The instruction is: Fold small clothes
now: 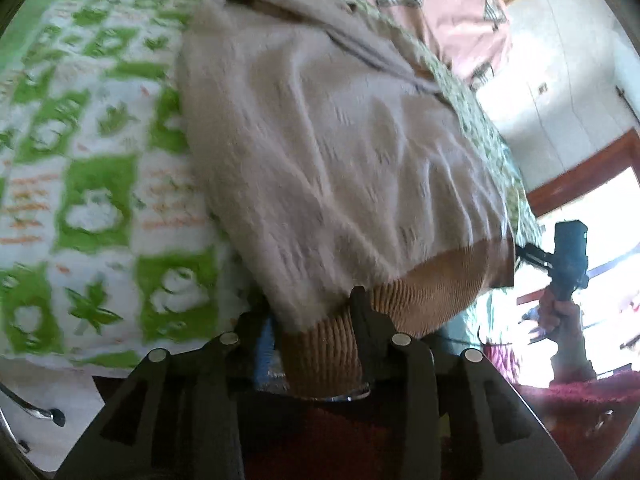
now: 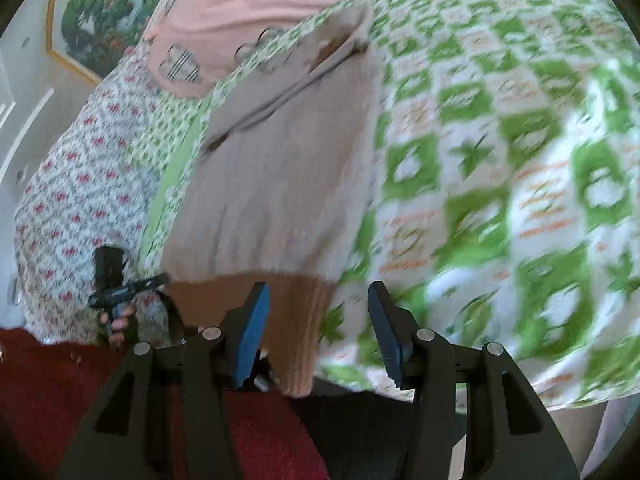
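Observation:
A small beige fuzzy sweater [image 1: 328, 152] with a tan ribbed hem [image 1: 424, 292] lies on a green-and-white patterned bedspread [image 1: 92, 184]. My left gripper [image 1: 320, 328] is shut on the ribbed hem at the sweater's corner. In the right wrist view the sweater [image 2: 272, 184] stretches away from me and its tan hem [image 2: 296, 312] hangs between the jaws. My right gripper [image 2: 318, 308] is open, with the hem corner next to its left blue pad [image 2: 252, 336]. Each gripper shows in the other's view, held by a hand.
A pink pillow with plaid hearts [image 2: 240, 20] lies at the head of the bed. A floral sheet [image 2: 76, 184] covers the bed's side. A framed picture [image 2: 96, 12] hangs on the wall. A red garment [image 2: 60, 400] is below me. A door frame [image 1: 580, 176] stands at right.

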The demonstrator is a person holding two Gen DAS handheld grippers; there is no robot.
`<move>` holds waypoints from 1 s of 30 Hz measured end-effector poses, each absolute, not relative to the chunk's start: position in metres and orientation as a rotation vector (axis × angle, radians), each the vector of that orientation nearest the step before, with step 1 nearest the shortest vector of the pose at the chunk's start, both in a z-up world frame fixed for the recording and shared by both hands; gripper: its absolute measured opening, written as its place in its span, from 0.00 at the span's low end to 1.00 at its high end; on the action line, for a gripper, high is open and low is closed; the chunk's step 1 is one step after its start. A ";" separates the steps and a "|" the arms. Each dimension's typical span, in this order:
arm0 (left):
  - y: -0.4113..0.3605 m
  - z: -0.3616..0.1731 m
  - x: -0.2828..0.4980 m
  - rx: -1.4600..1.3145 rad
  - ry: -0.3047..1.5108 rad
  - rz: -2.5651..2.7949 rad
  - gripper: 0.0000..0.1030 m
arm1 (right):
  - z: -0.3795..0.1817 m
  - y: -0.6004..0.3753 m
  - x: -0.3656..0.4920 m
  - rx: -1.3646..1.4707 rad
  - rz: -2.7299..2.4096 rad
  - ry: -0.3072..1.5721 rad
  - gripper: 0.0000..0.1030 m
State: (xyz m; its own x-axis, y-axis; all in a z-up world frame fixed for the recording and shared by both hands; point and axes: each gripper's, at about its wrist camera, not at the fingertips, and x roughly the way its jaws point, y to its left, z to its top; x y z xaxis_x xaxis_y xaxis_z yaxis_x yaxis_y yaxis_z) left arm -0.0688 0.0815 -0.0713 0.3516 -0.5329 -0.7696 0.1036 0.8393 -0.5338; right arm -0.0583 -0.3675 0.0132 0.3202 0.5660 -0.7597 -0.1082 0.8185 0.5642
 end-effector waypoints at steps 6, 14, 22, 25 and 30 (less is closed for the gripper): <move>0.062 -0.068 -0.067 -0.344 1.106 -0.454 0.11 | 0.003 -0.342 -0.049 0.438 0.509 1.157 0.43; 0.075 -0.066 -0.076 -0.361 1.087 -0.489 0.14 | 0.015 -0.371 -0.059 0.502 0.516 1.098 0.08; 0.073 -0.063 -0.077 -0.350 1.064 -0.498 0.12 | 0.006 -0.358 -0.052 0.533 0.579 1.107 0.08; 0.087 -0.043 -0.081 -0.404 0.991 -0.505 0.11 | 0.022 -0.368 -0.050 0.599 0.596 1.022 0.08; 0.108 -0.003 -0.072 -0.472 0.856 -0.507 0.11 | 0.052 -0.374 -0.029 0.664 0.616 0.887 0.08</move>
